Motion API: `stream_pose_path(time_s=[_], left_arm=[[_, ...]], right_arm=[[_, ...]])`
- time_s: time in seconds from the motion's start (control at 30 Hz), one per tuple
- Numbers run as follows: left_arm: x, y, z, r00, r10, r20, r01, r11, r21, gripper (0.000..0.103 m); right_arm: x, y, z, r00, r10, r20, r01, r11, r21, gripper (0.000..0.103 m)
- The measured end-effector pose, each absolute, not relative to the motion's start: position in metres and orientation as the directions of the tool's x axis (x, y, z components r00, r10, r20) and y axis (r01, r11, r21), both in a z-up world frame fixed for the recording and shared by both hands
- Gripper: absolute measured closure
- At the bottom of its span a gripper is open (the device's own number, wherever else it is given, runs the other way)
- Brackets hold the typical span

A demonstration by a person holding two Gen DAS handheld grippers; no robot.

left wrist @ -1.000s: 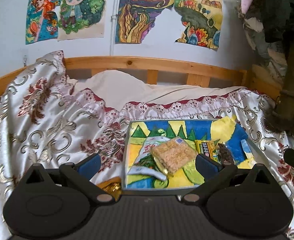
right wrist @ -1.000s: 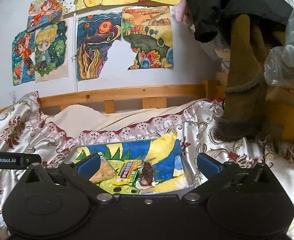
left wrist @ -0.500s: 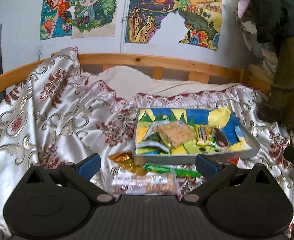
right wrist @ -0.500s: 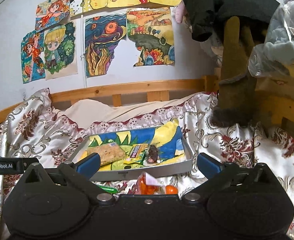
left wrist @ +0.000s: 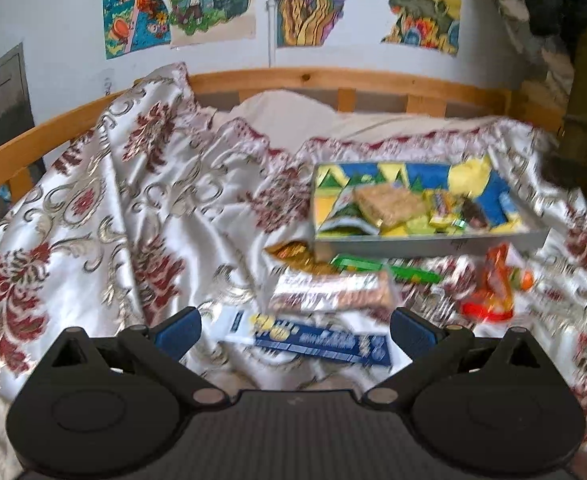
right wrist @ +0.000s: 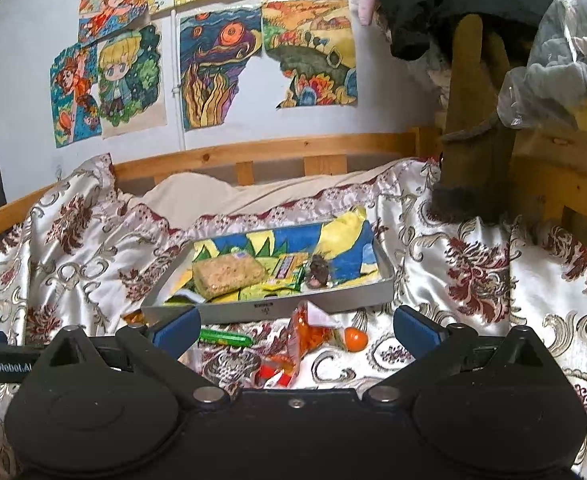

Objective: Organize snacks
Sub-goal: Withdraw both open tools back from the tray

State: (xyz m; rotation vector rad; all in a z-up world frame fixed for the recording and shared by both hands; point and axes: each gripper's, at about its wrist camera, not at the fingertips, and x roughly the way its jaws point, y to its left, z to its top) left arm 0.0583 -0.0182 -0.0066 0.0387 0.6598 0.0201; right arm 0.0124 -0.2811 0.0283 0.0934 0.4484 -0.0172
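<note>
Both grippers have drawn back from the tray (left wrist: 429, 245), revealing loose snacks (left wrist: 329, 292) before it.

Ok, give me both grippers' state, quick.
Left gripper: open, holding nothing.
Right gripper: open, holding nothing.

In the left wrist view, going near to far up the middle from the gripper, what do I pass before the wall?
Blue wrapper → clear pack of bars → green packet → tray front wall → square cereal cake in the tray → wooden bed rail.
</note>
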Motion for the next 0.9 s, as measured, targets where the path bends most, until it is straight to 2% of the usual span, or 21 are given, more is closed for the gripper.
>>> stream_pose_path(time_s=[0.33,0.6,0.9], left_arm=[[0.057,-0.012,-0.015,0.734,0.061,-0.676,-0.028,0.998,0.060,0.001],[0.065,-0.011,-0.016,0.695,0.068,-0.716,-0.030,0.997,0.065,0.001],[0.088,0.005,-0.016,0.616,0.035,-0.787,-0.047,0.999,0.008,0.001]], right_arm=[[0.027,-0.273,0.014,0.822,0.025,-0.568,0.024,0.997,0.078,0.001],[0.035,-0.270,0.009,0.787,0.044,-0.616,0.007,0.997,0.079,0.001],[0.051,-0.247,0.004,0.743,0.141,-0.655,-0.140,0.989,0.054,0.001]])
